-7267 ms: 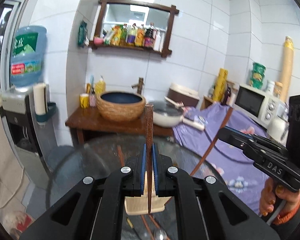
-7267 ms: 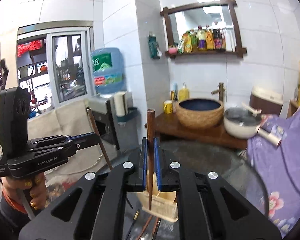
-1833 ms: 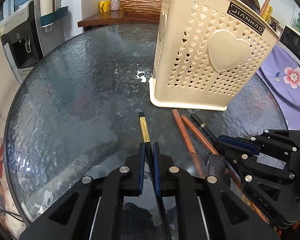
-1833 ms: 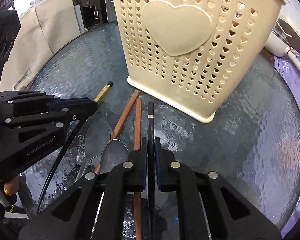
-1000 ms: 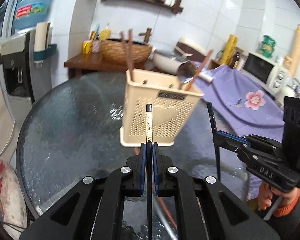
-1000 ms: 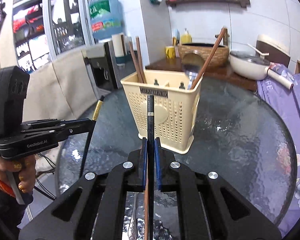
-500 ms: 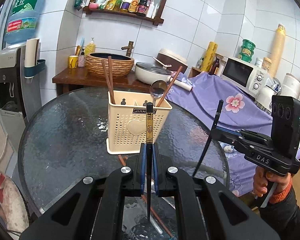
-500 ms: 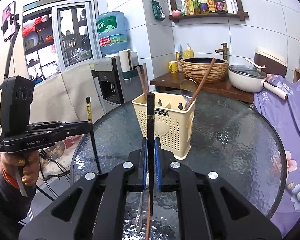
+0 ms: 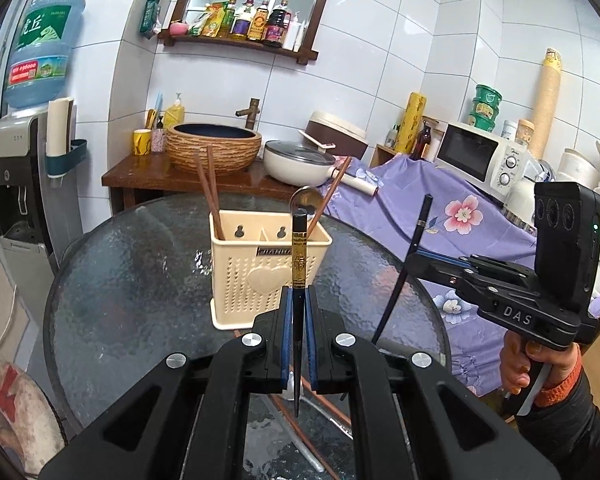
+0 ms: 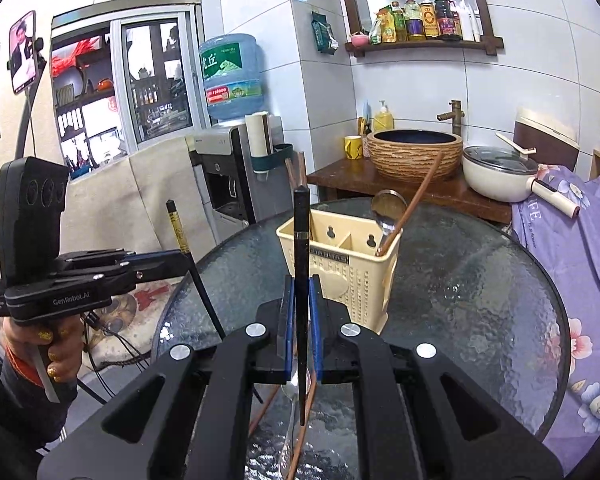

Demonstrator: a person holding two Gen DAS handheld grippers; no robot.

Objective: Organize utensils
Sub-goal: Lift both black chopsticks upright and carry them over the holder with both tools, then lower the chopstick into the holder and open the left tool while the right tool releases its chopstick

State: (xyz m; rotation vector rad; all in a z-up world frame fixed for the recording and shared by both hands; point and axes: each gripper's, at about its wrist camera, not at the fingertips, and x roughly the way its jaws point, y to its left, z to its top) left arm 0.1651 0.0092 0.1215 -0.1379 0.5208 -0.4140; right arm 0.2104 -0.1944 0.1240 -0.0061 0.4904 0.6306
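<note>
Two black chopsticks (image 9: 299,264) (image 10: 301,264) (one gold-banded), beige heart-perforated holder (image 9: 256,276).

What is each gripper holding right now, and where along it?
Left gripper: a black chopstick with a gold band, pinched just below the band. Right gripper: a black chopstick, pinched around mid-length. Both stand upright.

Black chopstick with gold band (image 9: 299,264), upright, clamped between blue pads; plain black chopstick (image 10: 301,248), upright, likewise clamped; cream perforated holder (image 9: 256,276) on glass table, containing two brown chopsticks (image 9: 208,184) and a wooden-handled spoon (image 10: 392,210); further utensils (image 10: 296,432) lying flat on the glass.
</note>
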